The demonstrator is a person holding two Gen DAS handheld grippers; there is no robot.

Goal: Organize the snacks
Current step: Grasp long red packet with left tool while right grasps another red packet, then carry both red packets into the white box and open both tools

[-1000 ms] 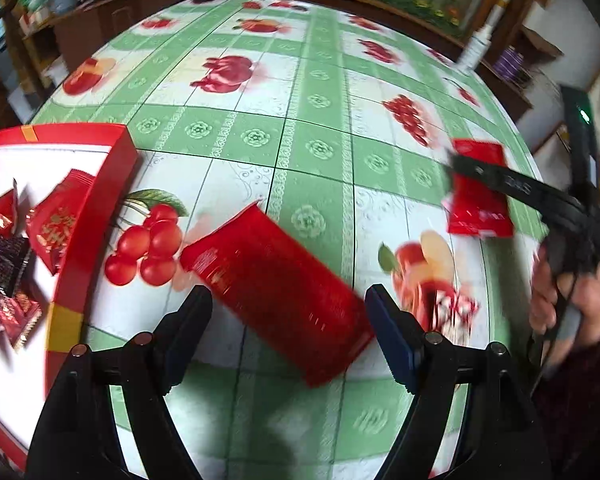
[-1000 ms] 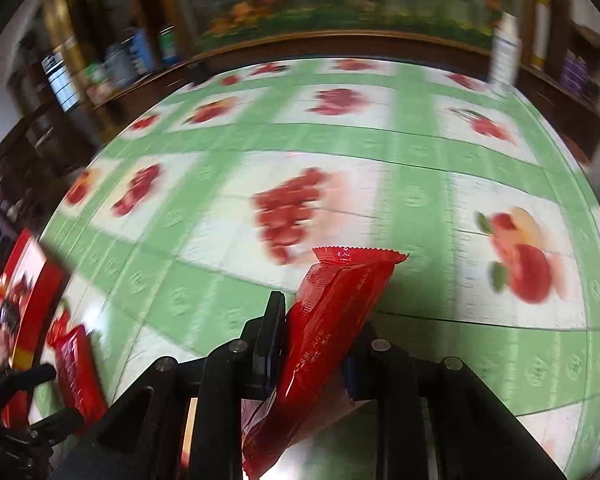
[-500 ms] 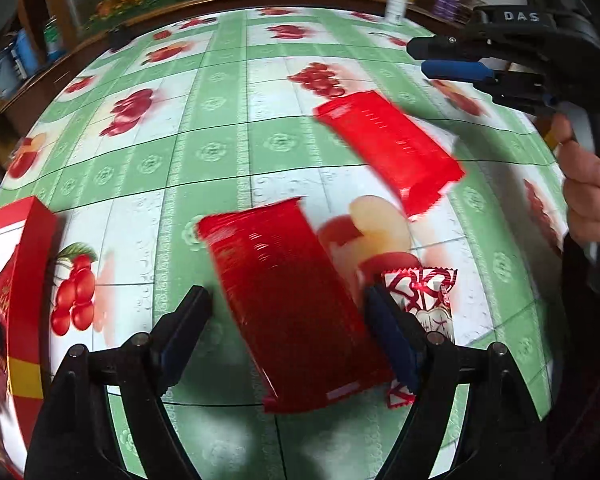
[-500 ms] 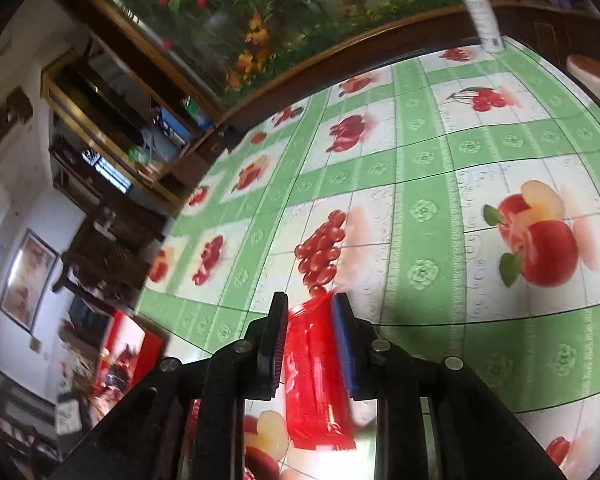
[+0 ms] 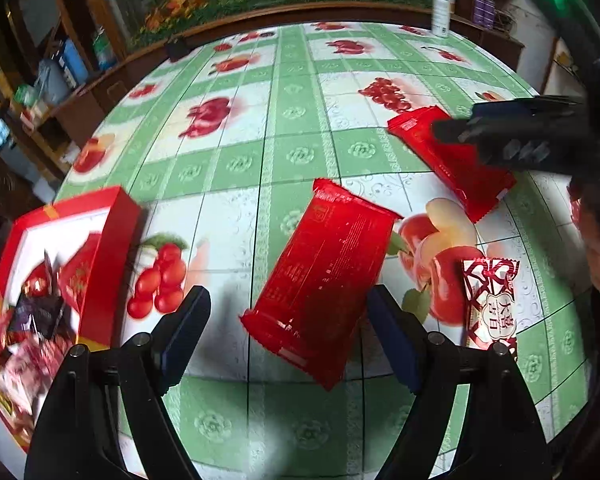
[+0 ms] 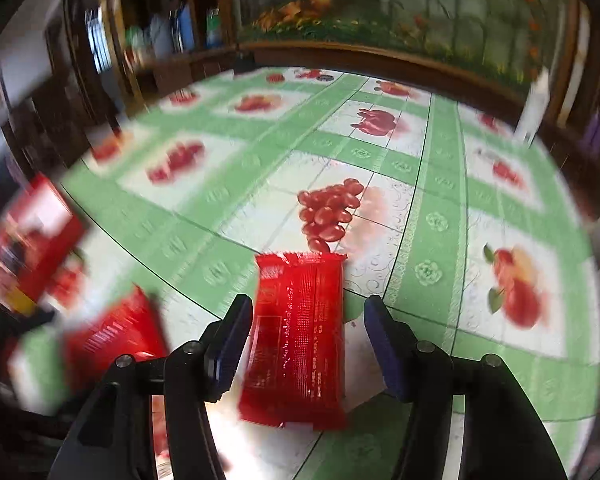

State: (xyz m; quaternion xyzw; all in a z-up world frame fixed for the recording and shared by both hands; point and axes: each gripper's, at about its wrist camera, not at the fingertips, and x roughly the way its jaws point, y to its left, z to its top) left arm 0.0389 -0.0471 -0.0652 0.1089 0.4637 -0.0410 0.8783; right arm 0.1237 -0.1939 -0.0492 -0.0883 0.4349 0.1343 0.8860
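Note:
A red snack packet (image 5: 324,276) lies flat on the fruit-print tablecloth between the open fingers of my left gripper (image 5: 290,332). A second red packet (image 5: 456,160) lies to its right, under my right gripper (image 5: 452,128). In the right wrist view that packet (image 6: 300,336) lies flat between the open jaws of my right gripper (image 6: 308,344), not touching either pad. A red-and-white patterned packet (image 5: 490,304) lies at the right. A red gift box (image 5: 104,248) holding several snacks stands at the left.
The green and white tablecloth (image 5: 292,152) covers a round table. A white bottle (image 5: 441,8) stands at the far edge. Wooden shelves with clutter stand beyond the table at the left. The first red packet (image 6: 116,340) and the box (image 6: 40,240) appear blurred in the right wrist view.
My right gripper has opened and let go of its red packet, which now lies flat on the table. The left gripper stays open over the other red packet while its view has swung.

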